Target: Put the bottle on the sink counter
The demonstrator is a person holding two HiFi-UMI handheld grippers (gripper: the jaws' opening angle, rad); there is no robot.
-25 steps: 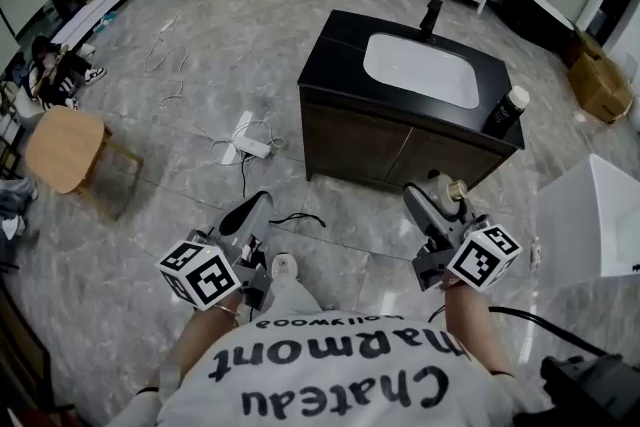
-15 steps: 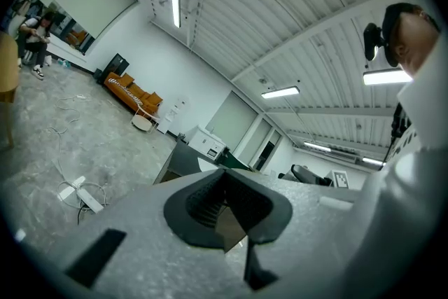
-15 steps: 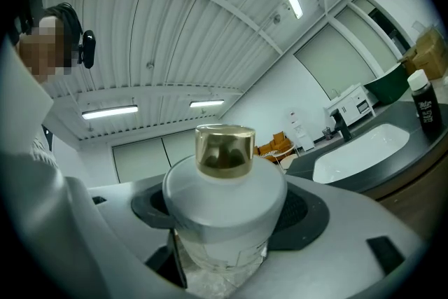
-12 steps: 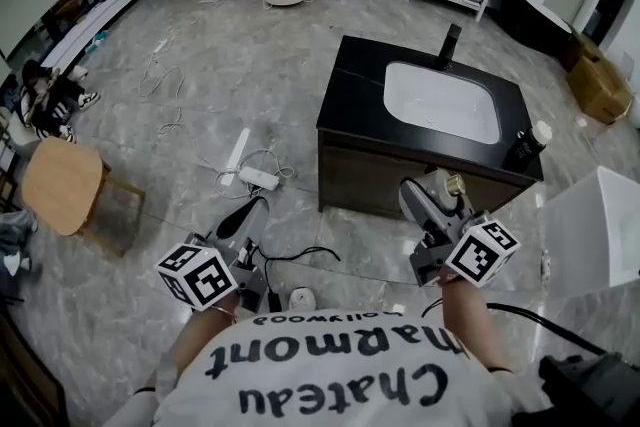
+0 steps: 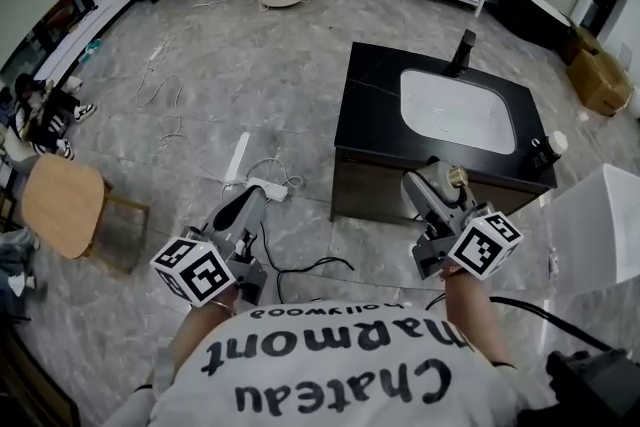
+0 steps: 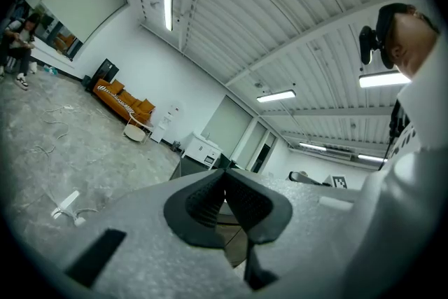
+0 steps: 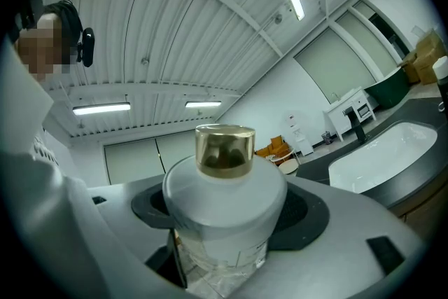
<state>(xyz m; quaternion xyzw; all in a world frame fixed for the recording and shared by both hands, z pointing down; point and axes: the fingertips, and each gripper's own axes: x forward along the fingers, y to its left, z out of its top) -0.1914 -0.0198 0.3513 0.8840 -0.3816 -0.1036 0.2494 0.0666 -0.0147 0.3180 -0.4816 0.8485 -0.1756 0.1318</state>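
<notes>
Clamping a gold-capped bottle in the right gripper, just before the sink counter; holding the left gripper, jaws pressed together and empty, well left of that counter.

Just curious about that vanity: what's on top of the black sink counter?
A white basin, a black faucet behind it, a white-capped dark bottle at the near right corner. The countertop shows fully; the gold-capped bottle in the right tool overlaps only the cabinet front.
</notes>
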